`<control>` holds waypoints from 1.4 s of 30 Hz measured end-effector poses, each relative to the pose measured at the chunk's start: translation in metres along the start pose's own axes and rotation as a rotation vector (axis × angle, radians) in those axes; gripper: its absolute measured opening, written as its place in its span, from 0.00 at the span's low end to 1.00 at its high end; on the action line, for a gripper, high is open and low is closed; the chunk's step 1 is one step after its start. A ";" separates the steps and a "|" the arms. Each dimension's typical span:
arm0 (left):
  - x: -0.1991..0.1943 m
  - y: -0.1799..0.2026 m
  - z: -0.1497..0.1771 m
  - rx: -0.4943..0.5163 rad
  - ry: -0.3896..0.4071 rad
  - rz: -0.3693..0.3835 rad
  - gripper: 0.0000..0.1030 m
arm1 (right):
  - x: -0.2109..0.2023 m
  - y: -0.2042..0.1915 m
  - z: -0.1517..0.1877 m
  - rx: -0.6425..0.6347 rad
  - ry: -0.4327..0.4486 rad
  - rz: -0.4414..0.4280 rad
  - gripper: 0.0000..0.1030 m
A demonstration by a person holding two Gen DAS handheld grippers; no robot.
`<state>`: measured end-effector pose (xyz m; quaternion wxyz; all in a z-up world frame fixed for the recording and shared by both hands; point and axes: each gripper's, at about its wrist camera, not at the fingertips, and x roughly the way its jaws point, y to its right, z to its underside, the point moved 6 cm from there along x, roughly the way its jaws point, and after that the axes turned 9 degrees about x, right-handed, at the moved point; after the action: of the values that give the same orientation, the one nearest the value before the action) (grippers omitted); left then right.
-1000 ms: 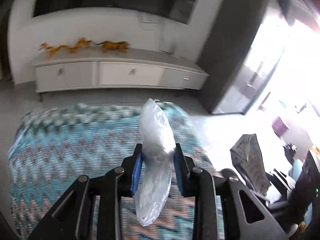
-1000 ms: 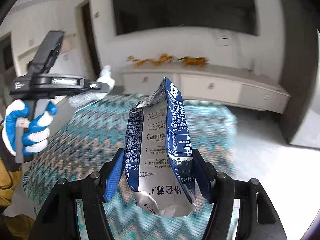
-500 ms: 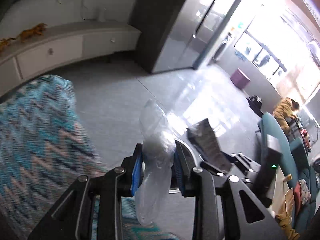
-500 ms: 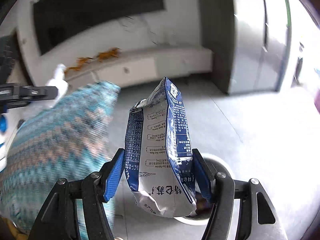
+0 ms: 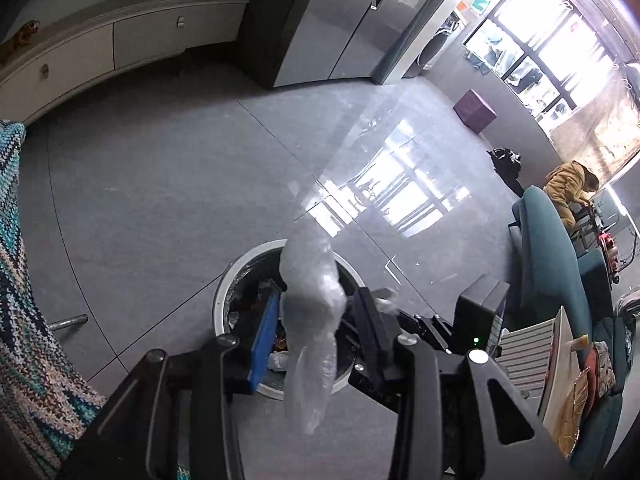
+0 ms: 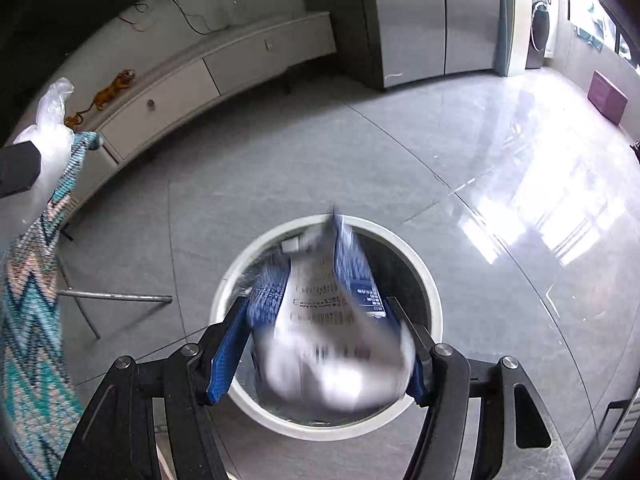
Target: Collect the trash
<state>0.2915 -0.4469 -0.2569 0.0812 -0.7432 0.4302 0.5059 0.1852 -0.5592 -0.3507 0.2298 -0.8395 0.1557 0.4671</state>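
Right hand-held gripper (image 6: 320,344) jaws wide; blurred snack bag (image 6: 324,320) between, seemingly loose, over bin (image 6: 430,300).

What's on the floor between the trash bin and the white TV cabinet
Only bare grey floor tile, shown in the right wrist view: nothing lies between the trash bin and the white cabinet. The left wrist view shows the same.

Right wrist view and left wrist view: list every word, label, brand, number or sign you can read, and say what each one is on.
None can be quoted.
Blue and white snack bag between the right tongs, above the trash bin: rows of dark print, motion-blurred, unreadable.
Clear plastic bag in the left tongs: no print visible.
Green sign high on the far wall: too small to read.
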 end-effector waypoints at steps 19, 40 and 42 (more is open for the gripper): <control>-0.125 -0.029 0.027 0.004 0.291 -0.215 0.45 | -0.084 -0.027 -0.025 0.050 0.222 0.009 0.94; -0.330 -0.060 0.140 -0.003 0.569 -0.712 0.79 | -0.250 -0.171 0.027 -0.100 0.553 -0.022 1.00; -0.344 -0.061 0.153 -0.005 0.587 -0.745 0.82 | -0.258 -0.183 0.034 -0.122 0.567 -0.023 1.00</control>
<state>0.1904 -0.1321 -0.0661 0.1306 -0.9587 0.1378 0.2119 0.1150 -0.3742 -0.1020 0.1315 -0.9505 0.1758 0.2199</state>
